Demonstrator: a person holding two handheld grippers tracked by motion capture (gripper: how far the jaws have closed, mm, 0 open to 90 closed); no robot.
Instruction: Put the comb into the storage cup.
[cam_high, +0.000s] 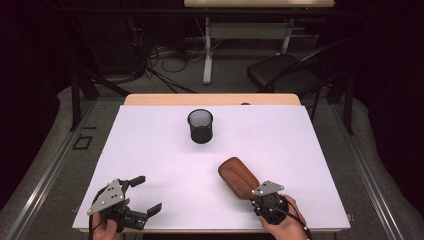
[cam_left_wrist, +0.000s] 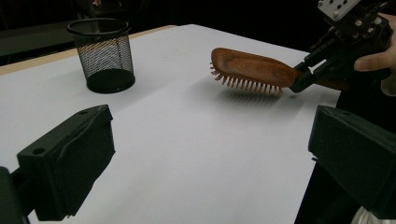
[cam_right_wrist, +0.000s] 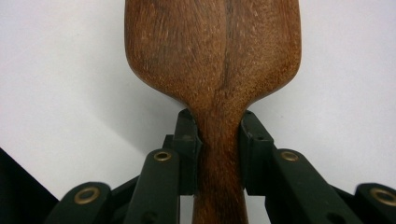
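Hairbrush of reddish-brown wood, oval paddle (cam_high: 238, 176), high view: gripped and apparently lifted, nearer than black wire-mesh cup (cam_high: 200, 126); cup likely its goal (a guess). Left gripper (cam_high: 146, 194) spread, empty.
Left gripper view: bristles down, above white sheet (cam_left_wrist: 187, 140).
Right gripper view: right gripper (cam_right_wrist: 219, 151) pinches grained handle.

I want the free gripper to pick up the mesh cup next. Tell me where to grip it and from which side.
Grip the mesh cup at its rim, coming from above with one jaw inside and one outside. It stands upright with its mouth open, and nothing lies near it. The left gripper is open; the right gripper holds the hairbrush by its handle.
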